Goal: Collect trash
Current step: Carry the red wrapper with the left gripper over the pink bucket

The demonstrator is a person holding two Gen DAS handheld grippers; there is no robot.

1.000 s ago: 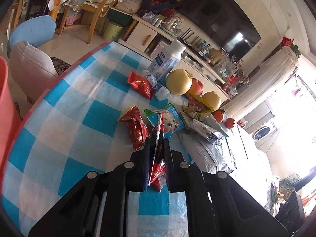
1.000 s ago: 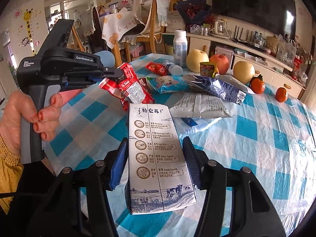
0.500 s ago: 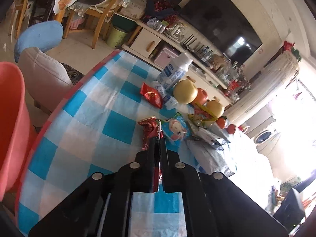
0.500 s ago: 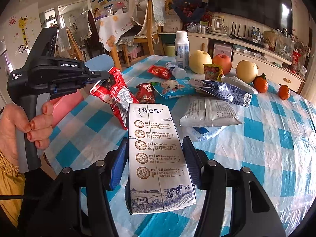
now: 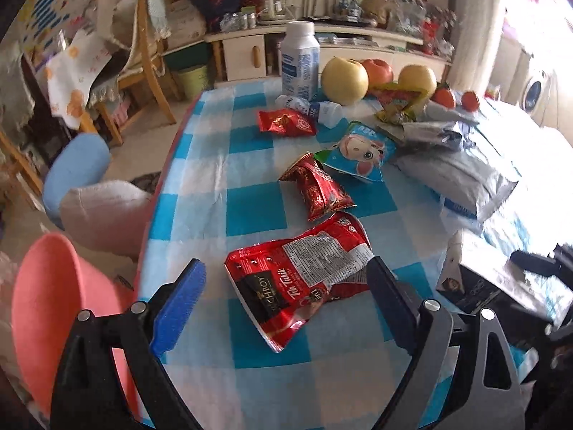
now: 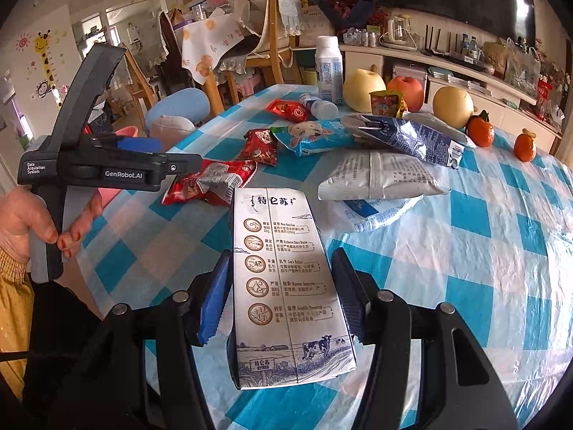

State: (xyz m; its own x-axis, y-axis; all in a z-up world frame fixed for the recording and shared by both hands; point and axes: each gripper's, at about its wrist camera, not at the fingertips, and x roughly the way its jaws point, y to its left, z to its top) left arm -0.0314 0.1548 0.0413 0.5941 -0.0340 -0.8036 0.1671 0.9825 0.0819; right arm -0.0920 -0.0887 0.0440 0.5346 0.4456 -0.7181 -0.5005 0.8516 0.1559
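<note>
tablecloth (image 5: 250,211): blue and white checks, red edge. flat wrapper (image 5: 304,279): red, black band, white print panel. smaller crumpled wrapper (image 5: 317,191): red with pale ornament. pouch (image 5: 361,152): light blue, cartoon face. milk carton (image 6: 286,286): white, brown round icons, blue cow drawing. basin (image 5: 46,308): salmon pink. bottle (image 5: 300,61): white, blue label. gripper pads (image 5: 179,304): blue on black.
</note>
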